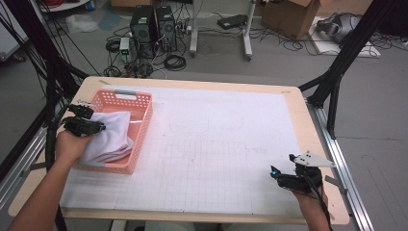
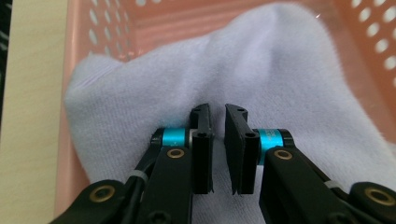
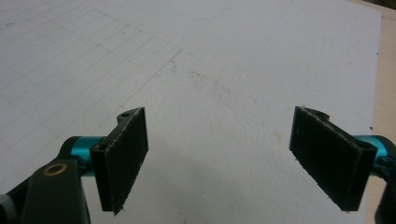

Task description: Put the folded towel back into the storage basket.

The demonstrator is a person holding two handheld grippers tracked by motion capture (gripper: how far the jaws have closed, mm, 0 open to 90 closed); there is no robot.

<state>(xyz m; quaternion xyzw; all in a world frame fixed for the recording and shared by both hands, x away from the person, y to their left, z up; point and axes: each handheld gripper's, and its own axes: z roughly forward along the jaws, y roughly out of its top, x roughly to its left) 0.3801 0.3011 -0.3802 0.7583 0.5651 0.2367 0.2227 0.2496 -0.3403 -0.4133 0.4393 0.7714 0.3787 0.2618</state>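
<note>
**Operator:** Where my left gripper (image 2: 218, 149) meets the white towel (image 2: 233, 79), I cannot see the pinch point itself. In the left gripper view the jaws stand nearly together with a thin gap, pressed into the cloth; whether a fold sits between the pads is hidden. I read it as closed on the towel.

**Supervisor:** Towel location?

**Operator:** Directly ahead of and beneath those jaws, bunched inside the pink basket (image 2: 154, 23). The basket wall rises beyond the cloth and at both sides; its floor is covered. In the high view the towel (image 1: 110, 137) fills the near half of the basket (image 1: 139, 103), and my left hand (image 1: 72, 144) covers its near edge, so that view does not give the jaw spacing.

**Supervisor:** Right side?

**Operator:** The right gripper (image 3: 219, 158) stands wide open, nothing between the pads; ahead of it lies the white gridded mat (image 3: 210, 60). The high view places this gripper (image 1: 281, 174) near the table's front right corner, well apart from the basket, with its grey plate (image 1: 312, 159) on top.
</note>
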